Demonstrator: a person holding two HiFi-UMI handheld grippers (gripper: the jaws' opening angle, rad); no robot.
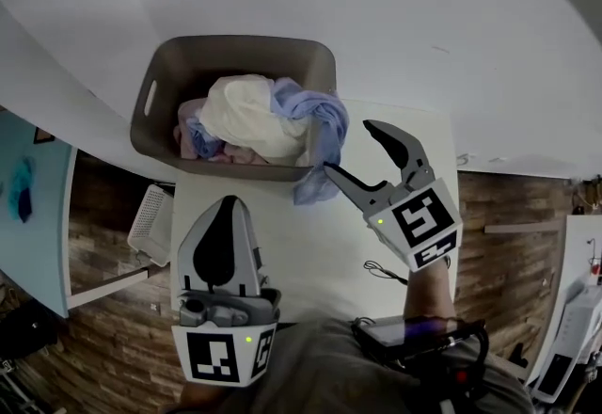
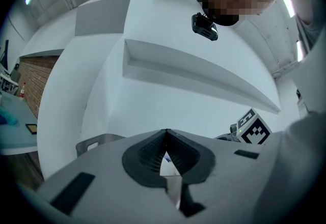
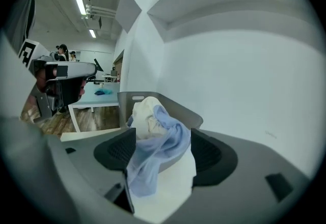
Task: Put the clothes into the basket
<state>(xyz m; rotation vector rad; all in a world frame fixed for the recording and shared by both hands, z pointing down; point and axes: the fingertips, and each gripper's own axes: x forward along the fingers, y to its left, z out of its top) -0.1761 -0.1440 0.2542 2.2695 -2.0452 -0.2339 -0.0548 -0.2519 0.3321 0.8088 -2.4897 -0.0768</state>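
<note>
A grey-brown basket [image 1: 235, 43] stands at the far end of the white table [image 1: 310, 262]. It holds a cream garment [image 1: 246, 111] and a pink garment [image 1: 188, 135]. A light blue garment [image 1: 315, 120] lies over them, one end hanging over the front rim onto the table. My right gripper [image 1: 349, 147] stands open beside that hanging end, its left fingertip at the cloth. In the right gripper view the blue garment [image 3: 158, 151] hangs loose between the spread pads, unpinched, with the basket [image 3: 173, 106] behind. My left gripper [image 1: 226, 205] is shut and empty, close to the near table edge.
A thin black cable [image 1: 381, 271] lies on the table by my right gripper. A white slatted crate [image 1: 150, 224] sits on the wood floor left of the table. A teal-topped table [image 1: 28, 214] stands further left. White wall rises behind the basket.
</note>
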